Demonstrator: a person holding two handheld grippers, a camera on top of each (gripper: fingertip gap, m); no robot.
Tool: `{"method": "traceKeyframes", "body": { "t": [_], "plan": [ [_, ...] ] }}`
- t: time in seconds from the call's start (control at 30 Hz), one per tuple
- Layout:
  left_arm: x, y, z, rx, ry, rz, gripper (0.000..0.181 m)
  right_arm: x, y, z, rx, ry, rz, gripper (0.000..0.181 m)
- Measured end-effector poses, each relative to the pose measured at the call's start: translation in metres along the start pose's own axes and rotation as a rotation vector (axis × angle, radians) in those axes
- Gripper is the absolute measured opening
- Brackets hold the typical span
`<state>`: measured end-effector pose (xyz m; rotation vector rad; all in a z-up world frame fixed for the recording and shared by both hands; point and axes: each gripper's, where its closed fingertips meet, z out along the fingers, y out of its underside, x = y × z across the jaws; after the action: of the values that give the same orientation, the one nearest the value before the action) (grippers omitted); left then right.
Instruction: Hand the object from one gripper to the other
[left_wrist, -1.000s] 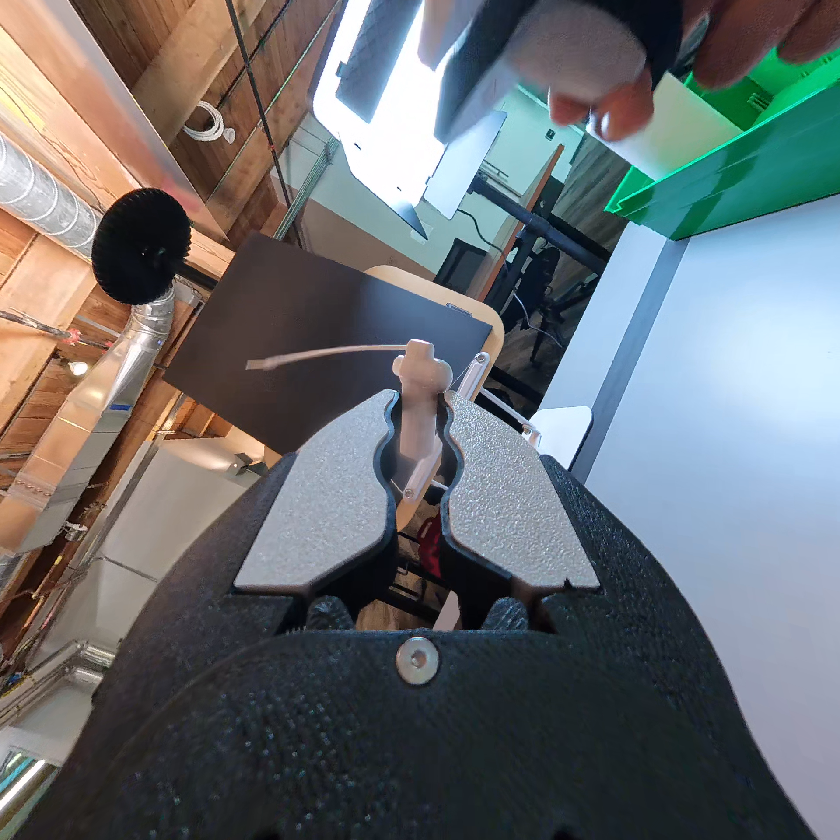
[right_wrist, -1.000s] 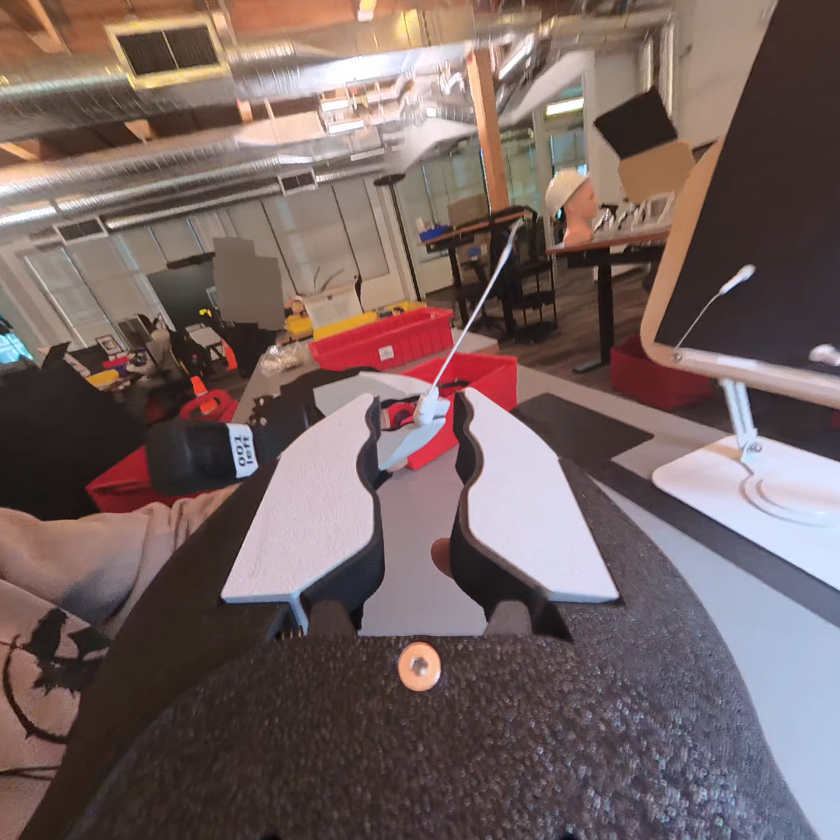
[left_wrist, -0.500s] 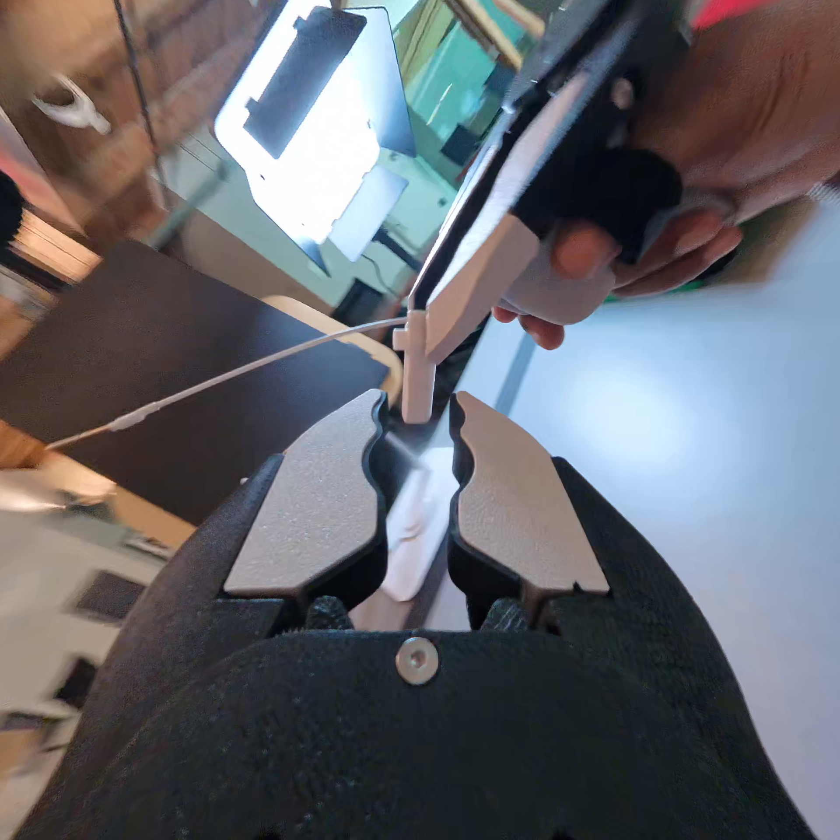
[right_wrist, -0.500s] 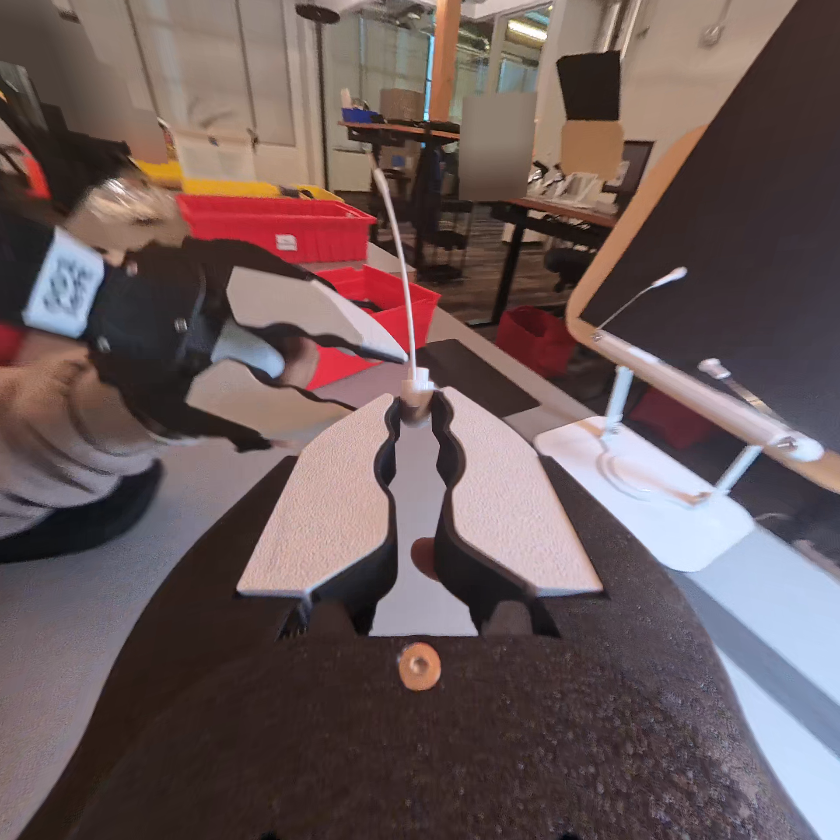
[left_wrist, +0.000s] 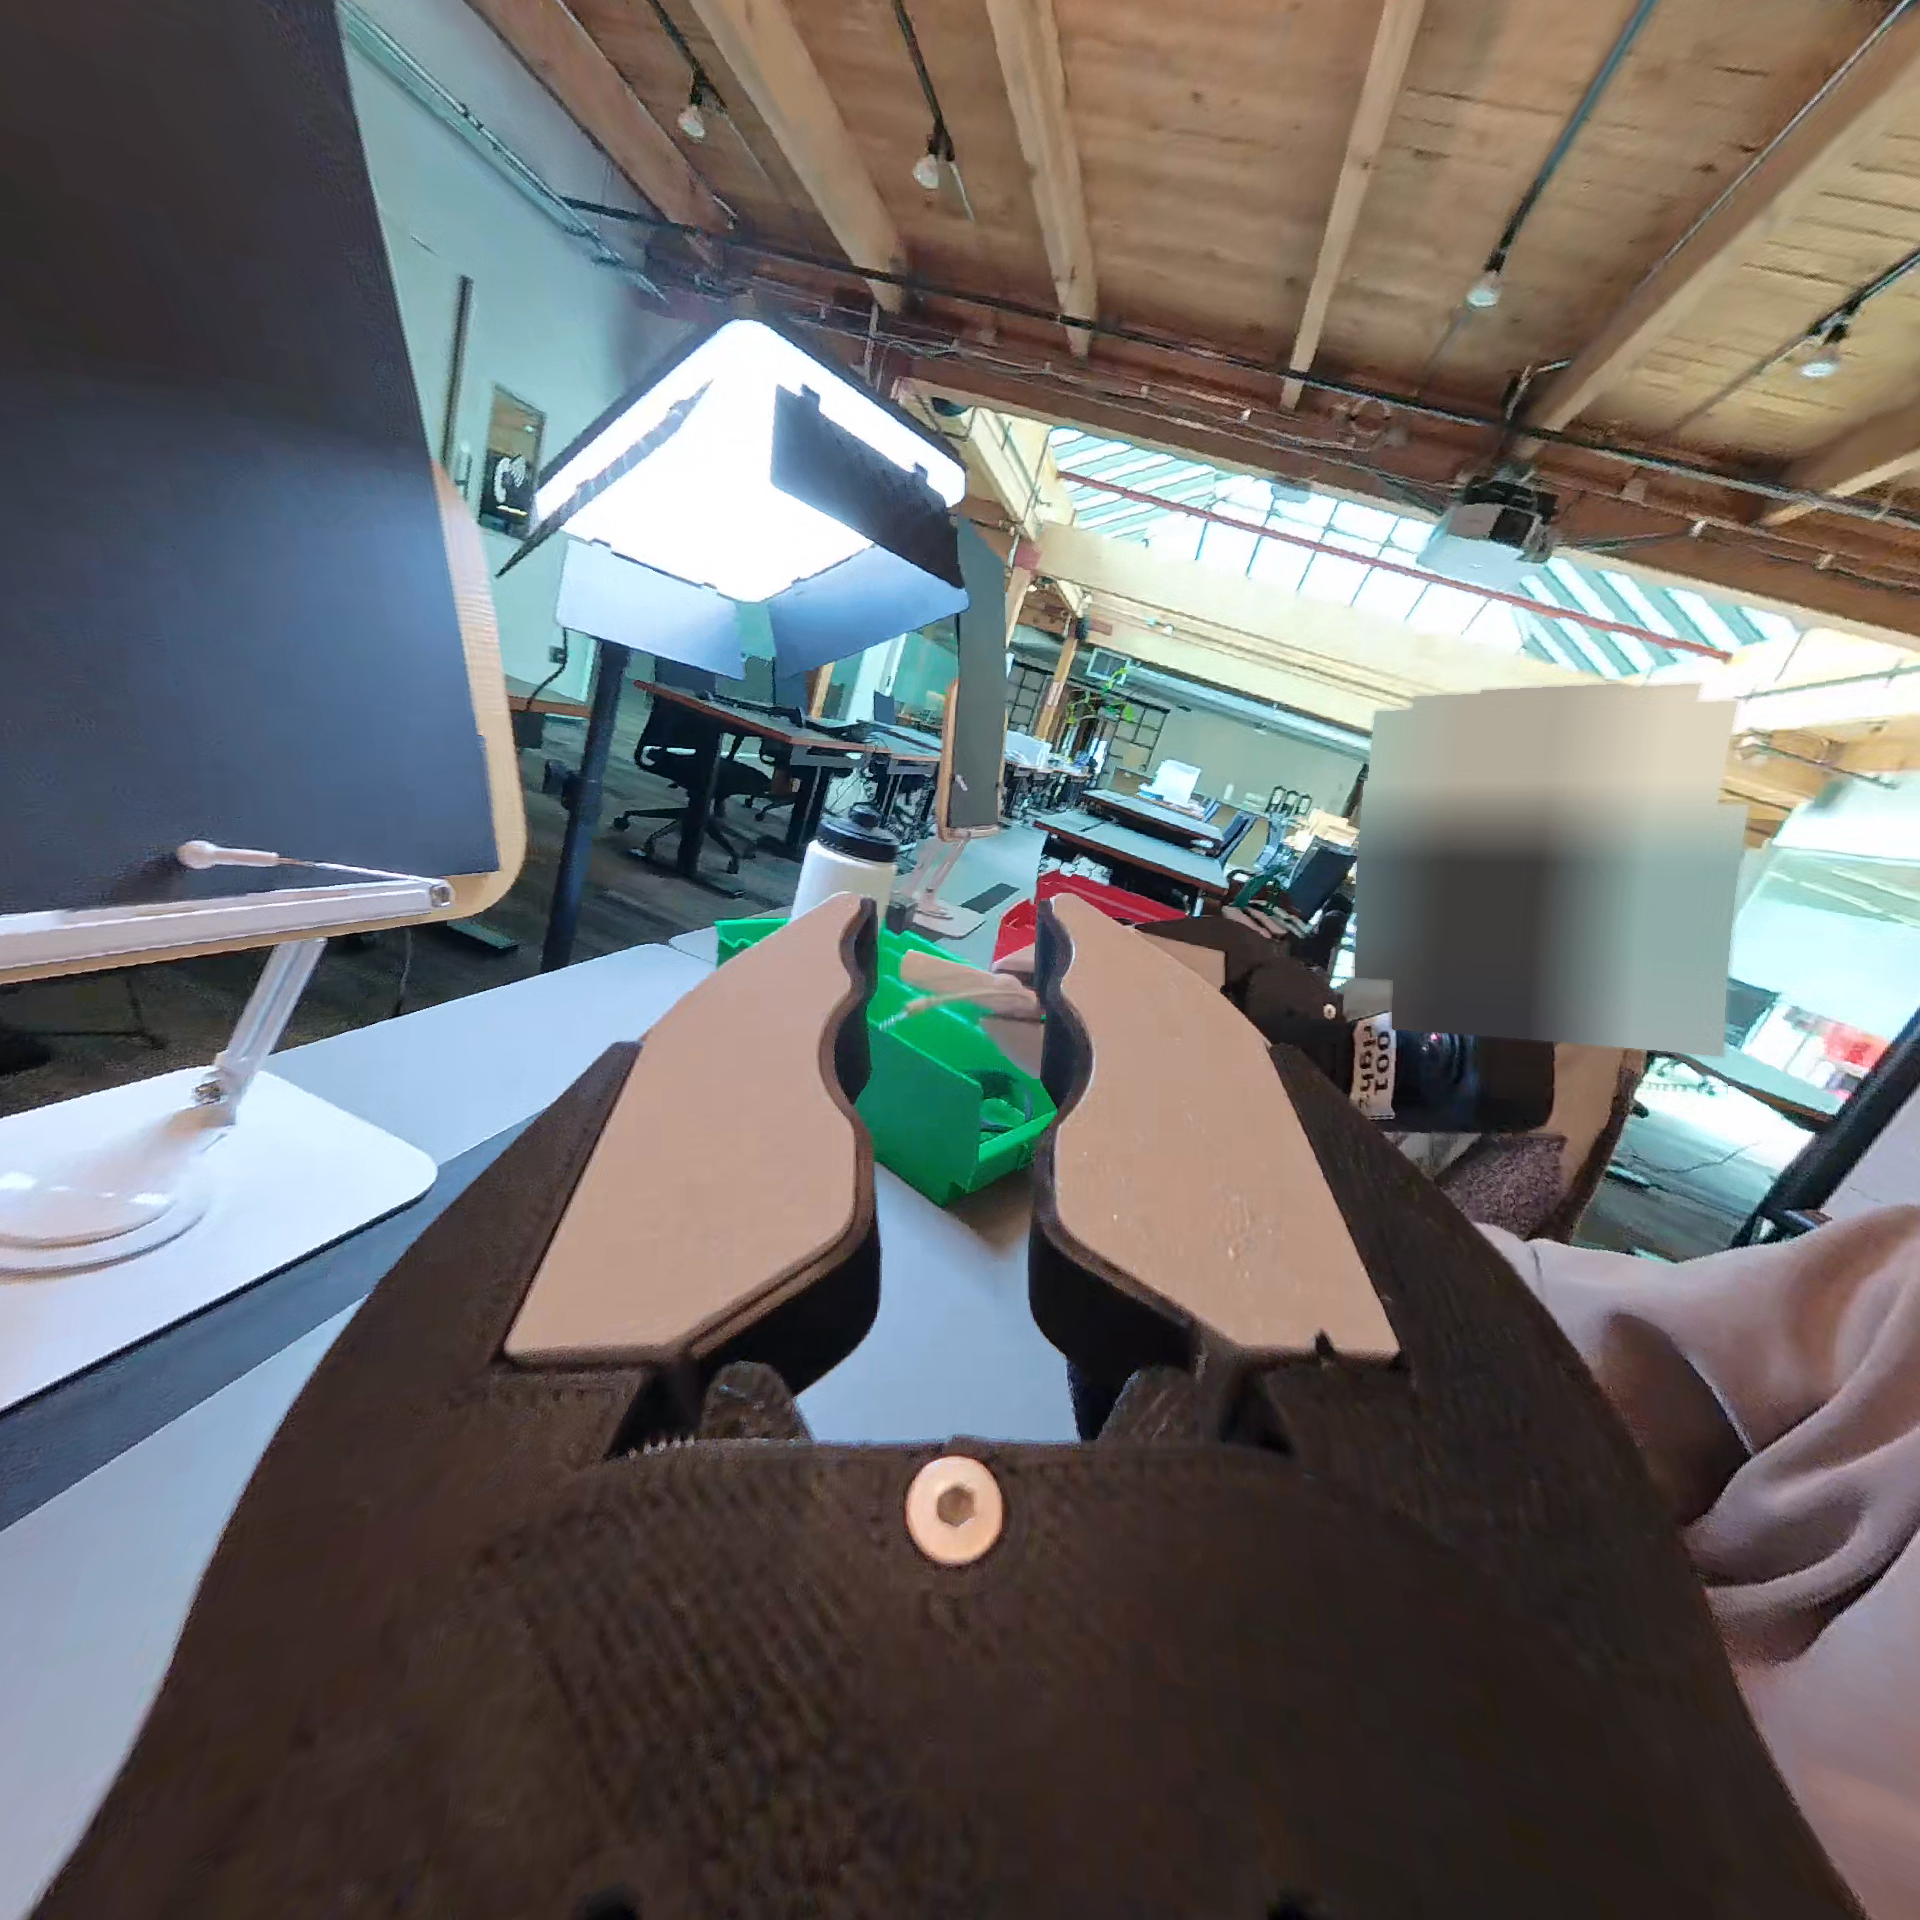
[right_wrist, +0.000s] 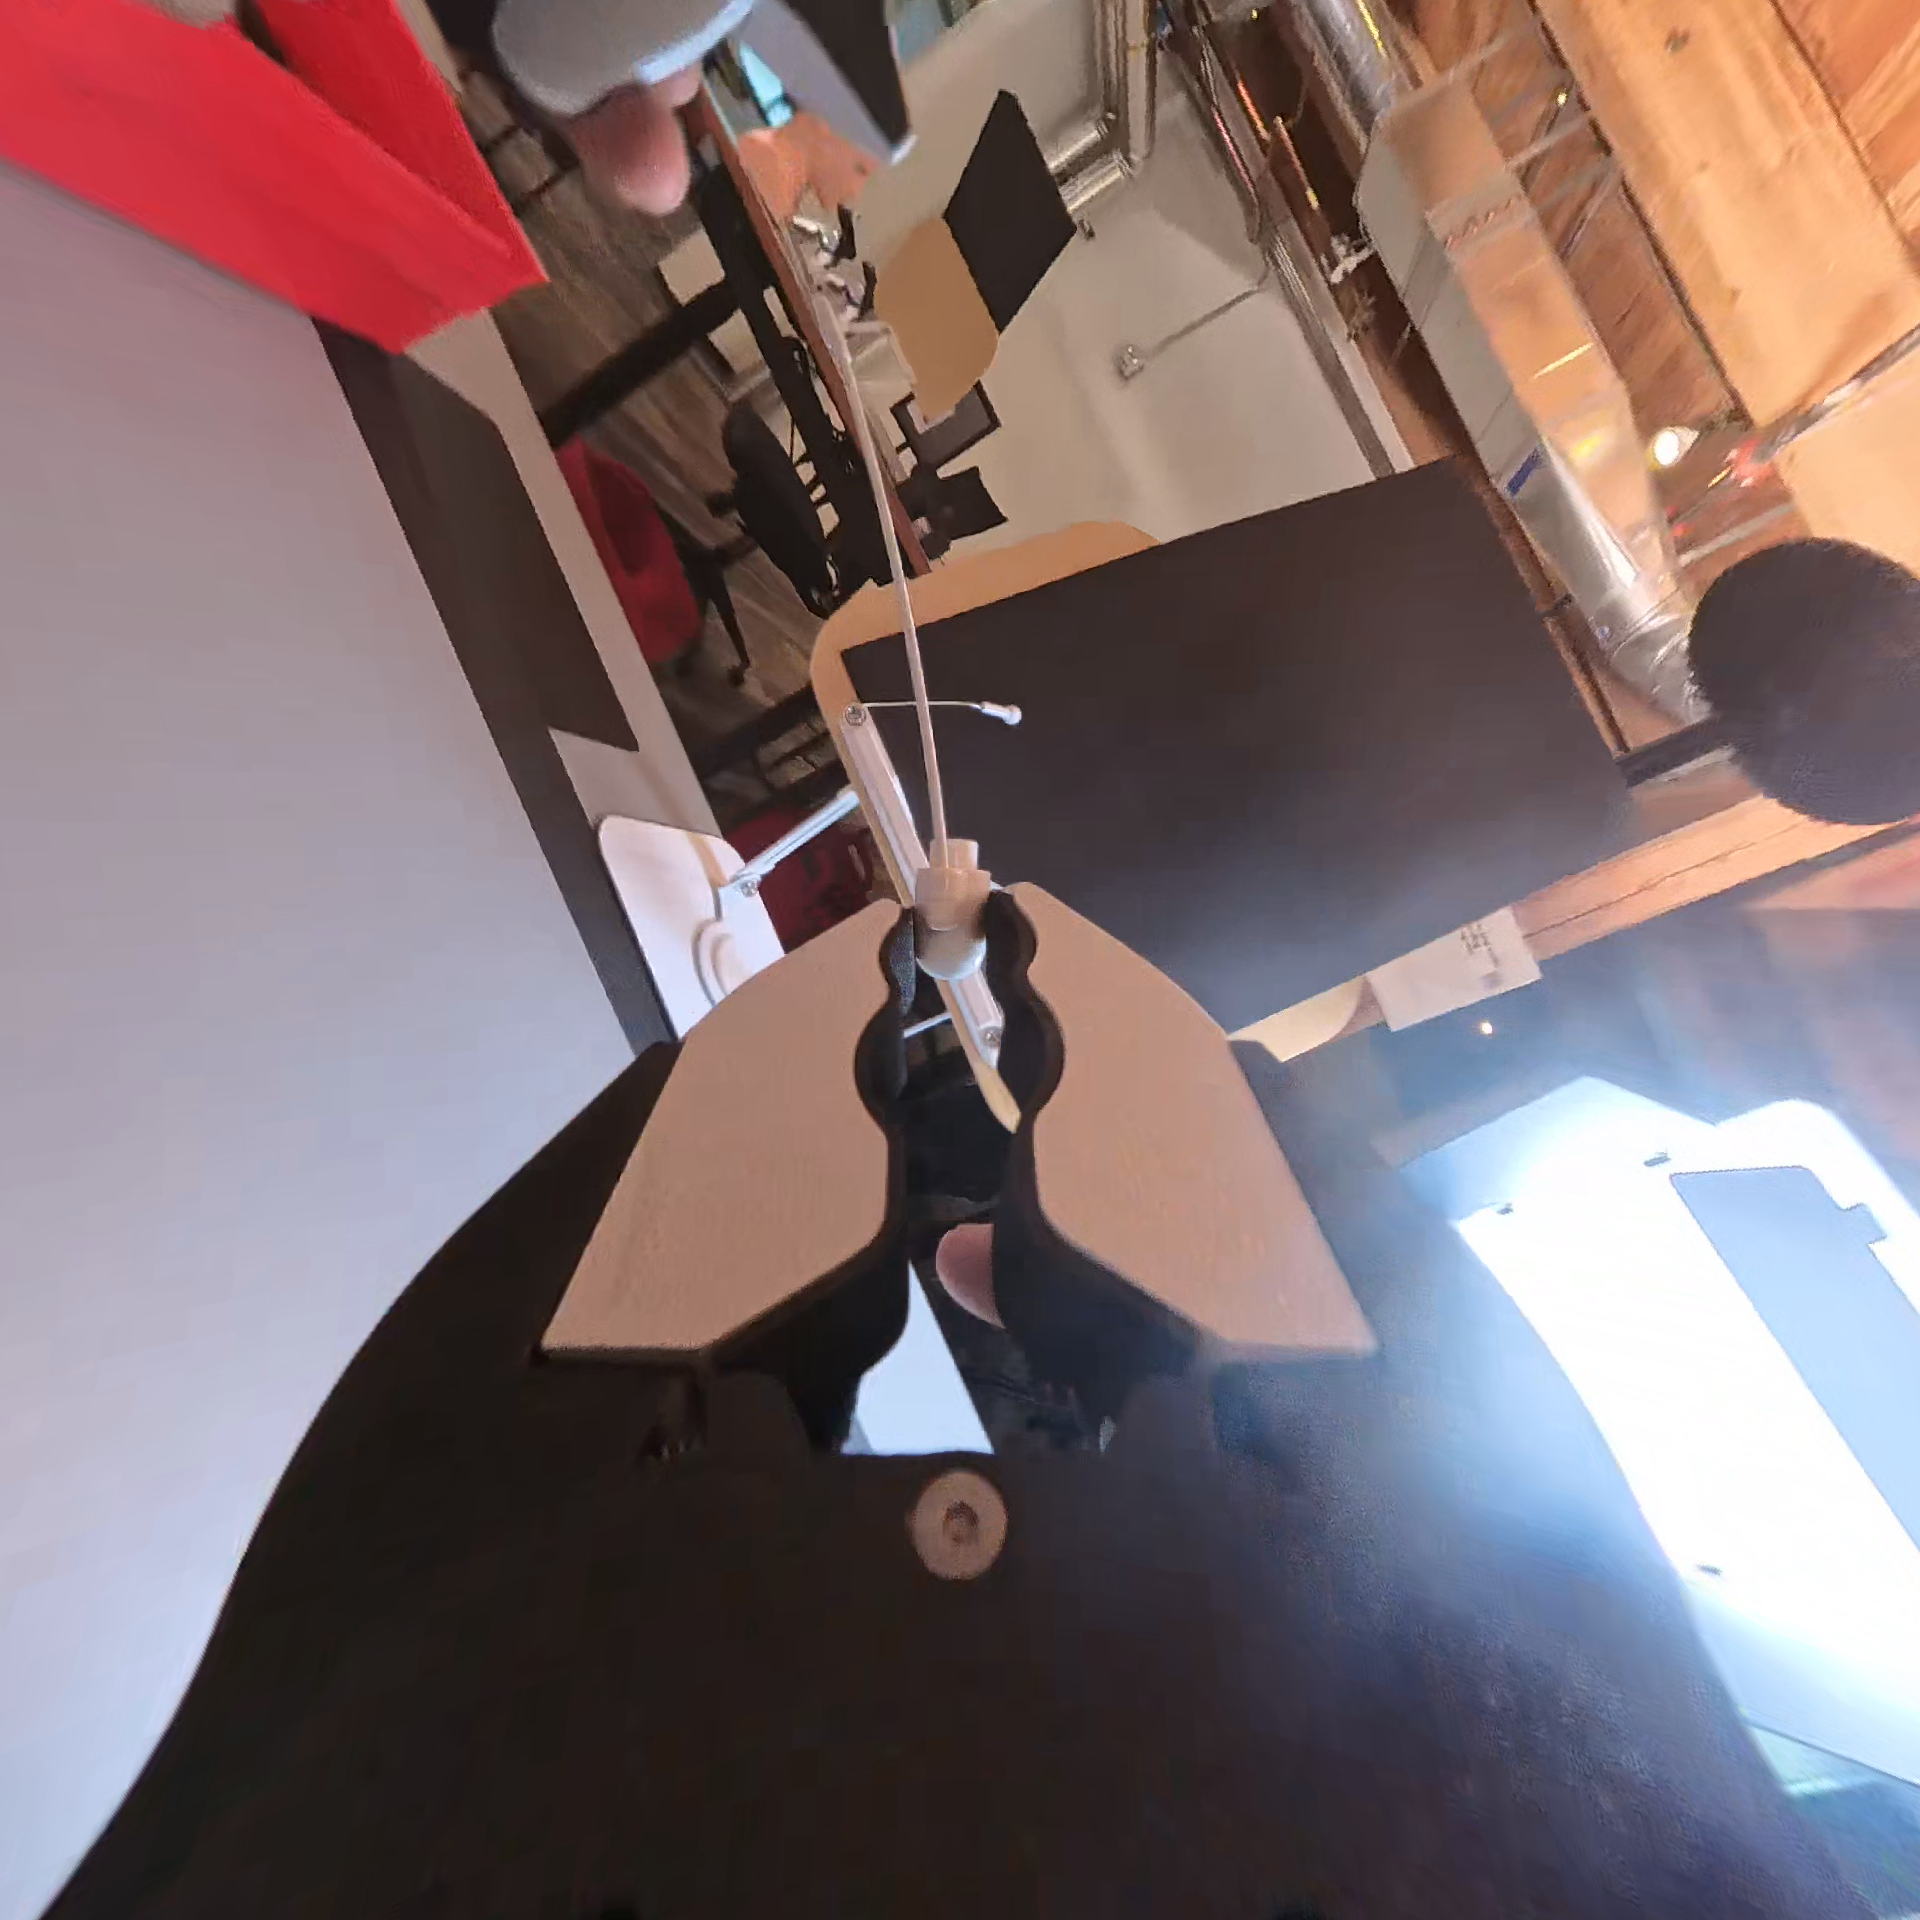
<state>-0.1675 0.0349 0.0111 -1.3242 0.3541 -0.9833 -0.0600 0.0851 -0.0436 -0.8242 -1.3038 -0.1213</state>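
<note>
**White cable plug gripped by the right gripper above a grey table**

The white cable plug (right_wrist: 948, 914) is clamped at the very tips of the right gripper (right_wrist: 954, 920), whose jaws are drawn in tight around it. A thin white cord (right_wrist: 891, 582) is seen running straight away from the plug. The left gripper (left_wrist: 951, 914) is held with its jaws spread apart and nothing between them.

The grey table (left_wrist: 114, 1621) is taken as the landmark. A dark strip (left_wrist: 208, 1361) is laid across it, and beyond that strip a white stand base (left_wrist: 239, 1195) is set on the tabletop, carrying a slanted black board (left_wrist: 208, 436) edged in light wood. Farther back on the table a green bin (left_wrist: 935, 1122) is placed, seen through the gap of the left gripper, with a white bottle (left_wrist: 844, 868) standing behind it and a red bin (left_wrist: 1101, 894) beside. A red bin (right_wrist: 239, 177) is also seen at the table's far edge in the right wrist view.

Behind the table a bright studio light panel (left_wrist: 727, 488) is mounted on a dark pole. The room above is roofed with exposed wooden beams (left_wrist: 1143, 166), and rows of desks and office chairs are spread across the open hall. A pale sleeve (left_wrist: 1756, 1455) is seen at the table's near side.
</note>
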Motion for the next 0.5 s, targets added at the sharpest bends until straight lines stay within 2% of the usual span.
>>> {"method": "traceKeyframes", "body": {
  "t": [0.1, 0.17, 0.33, 0.4, 0.5],
  "plan": [
    [-0.004, 0.006, -0.003, -0.078, -0.017, 0.055, 0.029, -0.008, 0.004, 0.003, -0.008, -0.008, -0.043, 0.013],
    [-0.005, 0.017, -0.002, -0.163, -0.045, 0.15, 0.027, -0.012, 0.007, 0.005, -0.008, -0.02, -0.055, 0.013],
    [-0.019, 0.07, 0.006, -0.487, -0.18, 0.641, 0.024, -0.029, 0.008, 0.008, -0.002, -0.075, -0.105, 0.013],
    [-0.021, 0.087, 0.008, -0.579, -0.194, 0.791, 0.022, -0.034, 0.008, 0.009, 0.002, -0.096, -0.111, 0.013],
    [-0.031, 0.096, 0.008, -0.661, -0.269, 0.979, 0.016, -0.042, 0.004, 0.007, 0.025, -0.146, -0.115, 0.013]
  ]
}}
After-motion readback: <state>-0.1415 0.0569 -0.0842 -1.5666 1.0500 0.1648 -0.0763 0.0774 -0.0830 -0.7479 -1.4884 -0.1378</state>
